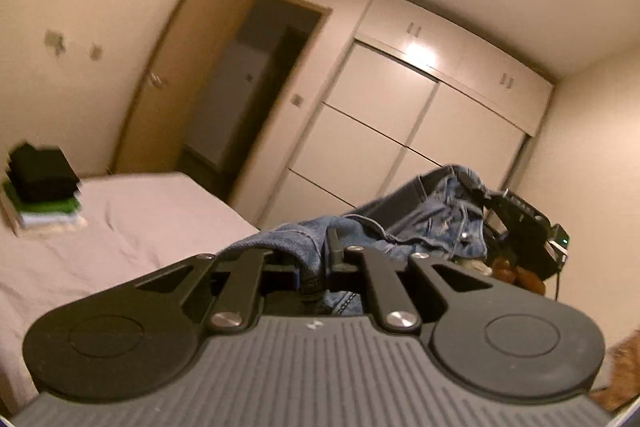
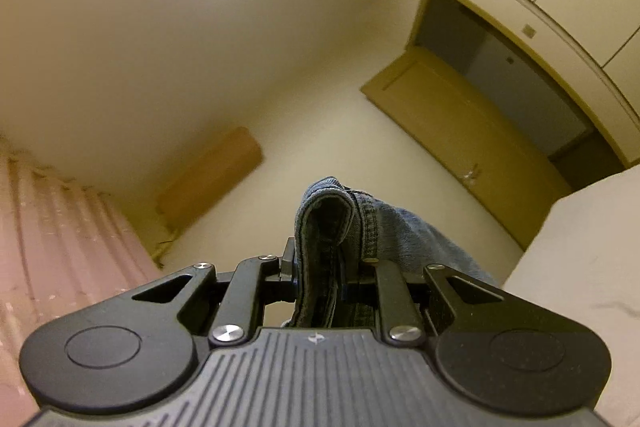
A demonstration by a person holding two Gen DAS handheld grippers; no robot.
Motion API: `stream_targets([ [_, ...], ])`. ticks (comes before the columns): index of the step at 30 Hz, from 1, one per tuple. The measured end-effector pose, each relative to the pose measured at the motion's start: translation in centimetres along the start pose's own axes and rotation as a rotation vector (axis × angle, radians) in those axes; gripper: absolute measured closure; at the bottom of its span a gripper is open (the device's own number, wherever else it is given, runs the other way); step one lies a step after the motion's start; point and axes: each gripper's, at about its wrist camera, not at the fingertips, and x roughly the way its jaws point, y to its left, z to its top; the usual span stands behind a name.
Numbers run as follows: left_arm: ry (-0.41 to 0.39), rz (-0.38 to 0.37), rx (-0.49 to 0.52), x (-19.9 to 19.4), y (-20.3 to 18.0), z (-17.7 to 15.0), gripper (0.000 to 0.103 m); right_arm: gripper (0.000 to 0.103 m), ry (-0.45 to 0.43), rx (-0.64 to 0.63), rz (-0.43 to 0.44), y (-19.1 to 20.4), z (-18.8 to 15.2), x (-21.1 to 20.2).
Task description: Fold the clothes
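A pair of blue jeans (image 1: 436,215) is stretched in the air between both grippers. My left gripper (image 1: 314,263) is shut on a thick fold of the denim, which runs off to the right towards the other gripper's black body (image 1: 524,227). In the right wrist view, my right gripper (image 2: 318,267) is shut on a doubled hem of the jeans (image 2: 332,223), and the cloth drapes down to the right. Both cameras tilt upward toward the walls and ceiling.
A bed with a pale sheet (image 1: 132,227) lies at lower left, with a stack of folded clothes (image 1: 44,187), black on green on white, at its far edge. Behind are an open wooden door (image 1: 180,75), white wardrobes (image 1: 420,107), and a pink curtain (image 2: 52,227).
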Motion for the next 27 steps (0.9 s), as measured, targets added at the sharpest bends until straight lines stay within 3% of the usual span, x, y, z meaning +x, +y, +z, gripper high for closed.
stream_targets([
  [3, 0.054, -0.02, -0.061, -0.7, 0.8, -2.0, 0.095, 0.084, 0.036, -0.018, -0.048, 0.7, -0.5, -1.0],
  [7, 0.17, 0.007, -0.214, 1.4, 5.3, -5.7, 0.095, 0.084, 0.152, 0.056, -0.226, -2.4, -3.8, 1.5],
  [11, 0.31, 0.102, -0.402, 6.3, 12.4, -9.2, 0.095, 0.084, 0.308, 0.15, -0.436, -9.1, -8.4, 8.2],
  [13, 0.366, 0.165, -0.428, 9.0, 16.3, -9.4, 0.096, 0.083, 0.382, 0.151, -0.528, -12.4, -10.6, 13.6],
  [15, 0.378, 0.235, -0.395, 11.8, 19.8, -7.3, 0.096, 0.084, 0.425, 0.146, -0.556, -15.0, -12.3, 19.5],
  [17, 0.33, 0.295, -0.32, 13.5, 21.2, -3.0, 0.096, 0.083, 0.428, 0.14, -0.524, -16.1, -12.5, 25.4],
  [19, 0.24, 0.348, -0.214, 14.6, 21.4, 2.7, 0.096, 0.083, 0.366, 0.099, -0.426, -14.9, -10.9, 30.5],
  [21, 0.08, 0.381, -0.069, 14.1, 19.0, 10.2, 0.096, 0.083, 0.273, 0.072, -0.294, -12.4, -8.0, 34.5],
  [24, 0.003, 0.386, 0.002, 12.5, 14.5, 10.9, 0.096, 0.084, 0.115, 0.029, -0.079, -6.6, -1.8, 37.7],
  [27, -0.074, 0.389, 0.073, 10.9, 9.9, 11.7, 0.096, 0.084, -0.005, 0.025, 0.067, -1.4, 3.9, 37.3],
])
